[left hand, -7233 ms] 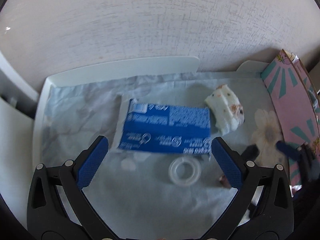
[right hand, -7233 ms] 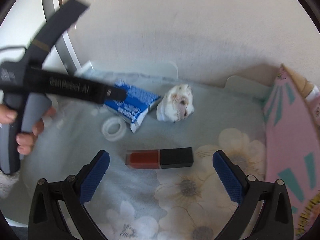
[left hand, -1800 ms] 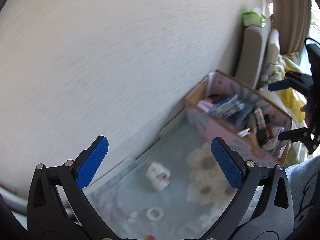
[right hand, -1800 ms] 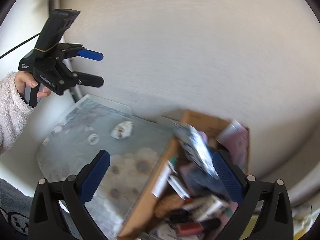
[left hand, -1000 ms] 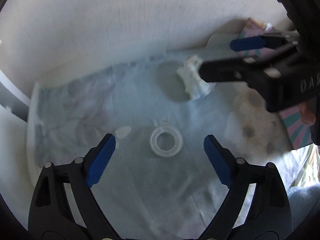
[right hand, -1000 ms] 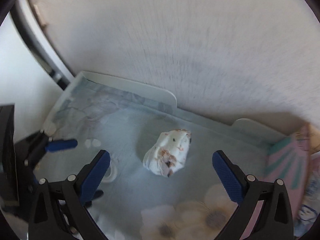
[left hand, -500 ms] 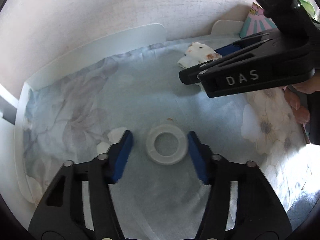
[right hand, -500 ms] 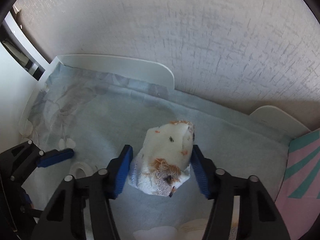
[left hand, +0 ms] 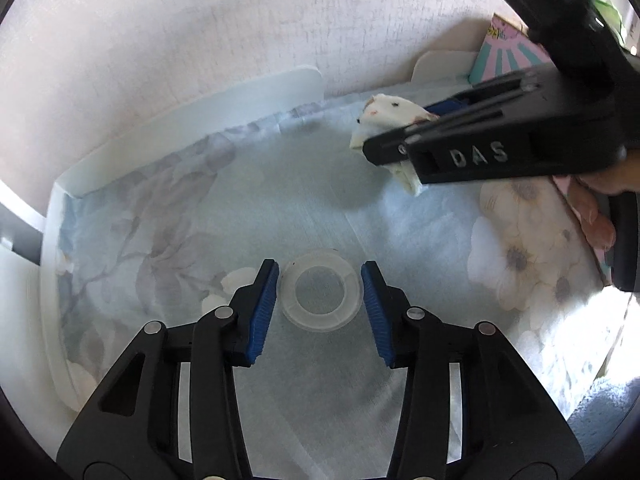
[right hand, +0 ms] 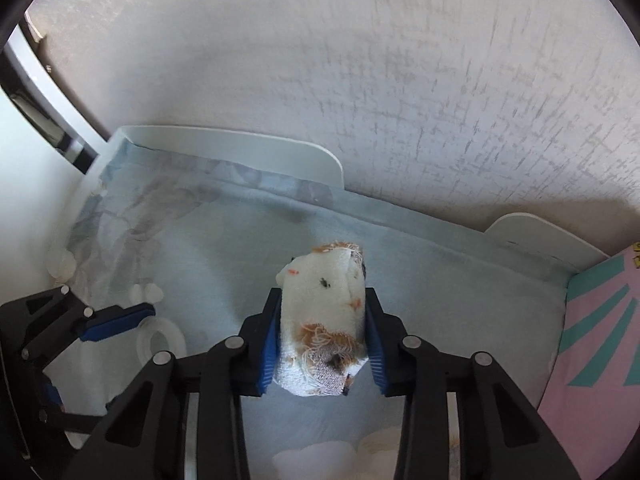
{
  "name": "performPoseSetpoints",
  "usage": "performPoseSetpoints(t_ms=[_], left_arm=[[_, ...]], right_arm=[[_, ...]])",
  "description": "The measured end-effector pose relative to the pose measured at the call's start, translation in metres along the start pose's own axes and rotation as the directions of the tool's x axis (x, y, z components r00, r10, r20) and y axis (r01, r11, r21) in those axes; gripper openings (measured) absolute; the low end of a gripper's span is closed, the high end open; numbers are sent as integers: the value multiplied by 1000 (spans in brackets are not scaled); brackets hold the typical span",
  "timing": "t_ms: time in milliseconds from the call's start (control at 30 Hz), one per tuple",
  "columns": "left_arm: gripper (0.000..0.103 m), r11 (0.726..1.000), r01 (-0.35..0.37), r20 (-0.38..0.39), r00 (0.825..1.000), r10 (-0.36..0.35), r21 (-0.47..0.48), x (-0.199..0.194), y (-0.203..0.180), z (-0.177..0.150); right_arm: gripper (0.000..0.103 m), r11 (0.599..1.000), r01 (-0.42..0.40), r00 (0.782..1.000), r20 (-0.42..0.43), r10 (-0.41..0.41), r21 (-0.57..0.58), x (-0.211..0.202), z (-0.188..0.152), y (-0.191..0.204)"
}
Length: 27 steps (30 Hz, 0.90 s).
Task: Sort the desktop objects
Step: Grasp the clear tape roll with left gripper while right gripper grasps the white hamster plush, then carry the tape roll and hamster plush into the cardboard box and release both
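A clear tape roll (left hand: 320,298) lies flat on the floral blue cloth (left hand: 240,208). My left gripper (left hand: 319,300) has closed around it, with both blue pads against its sides. The roll also shows in the right wrist view (right hand: 160,342) beside the left gripper (right hand: 116,326). My right gripper (right hand: 322,342) is shut on a rolled white cloth with orange and brown marks (right hand: 324,332). The rolled cloth (left hand: 384,114) and the right gripper (left hand: 412,136) show at the upper right of the left wrist view.
A pink and teal cardboard box (right hand: 600,340) stands at the right edge of the desk, also in the left wrist view (left hand: 508,60). A white raised rim (right hand: 240,148) runs along the back against the textured wall. Small white bits (left hand: 234,280) lie left of the tape roll.
Both grippers came down to the desk and closed: the left around the tape roll, the right on the rolled cloth. Earlier, the blue packet and lip gloss tube left the desk.
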State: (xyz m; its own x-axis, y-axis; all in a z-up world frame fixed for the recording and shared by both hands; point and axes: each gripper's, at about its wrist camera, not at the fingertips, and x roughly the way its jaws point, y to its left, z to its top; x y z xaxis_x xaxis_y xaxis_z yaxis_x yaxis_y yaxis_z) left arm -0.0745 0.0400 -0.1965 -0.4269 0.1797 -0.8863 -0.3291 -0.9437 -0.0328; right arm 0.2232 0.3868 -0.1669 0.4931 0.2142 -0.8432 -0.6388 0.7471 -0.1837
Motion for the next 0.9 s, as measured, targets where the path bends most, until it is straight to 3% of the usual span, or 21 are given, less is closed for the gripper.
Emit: performPoseSetpoints(t_ms=[167, 333, 467, 633, 900], left_arm=[[39, 999, -11, 16, 1000, 11, -32, -32, 1, 7], [39, 999, -3, 58, 998, 5, -33, -70, -13, 43], [39, 1000, -4, 110, 994, 3, 8, -91, -28, 82], [39, 998, 37, 141, 989, -44, 52, -124, -72, 115], [39, 971, 134, 111, 981, -158, 195, -128, -183, 153]], right_arm=[[34, 999, -51, 998, 39, 51, -14, -42, -5, 5], [34, 994, -82, 991, 104, 89, -73, -99, 9, 7], [34, 995, -70, 984, 162, 80, -65, -158, 10, -23], [34, 997, 51, 979, 201, -40, -51, -213, -1, -86], [34, 998, 64, 989, 136, -64, 5, -233, -30, -163]])
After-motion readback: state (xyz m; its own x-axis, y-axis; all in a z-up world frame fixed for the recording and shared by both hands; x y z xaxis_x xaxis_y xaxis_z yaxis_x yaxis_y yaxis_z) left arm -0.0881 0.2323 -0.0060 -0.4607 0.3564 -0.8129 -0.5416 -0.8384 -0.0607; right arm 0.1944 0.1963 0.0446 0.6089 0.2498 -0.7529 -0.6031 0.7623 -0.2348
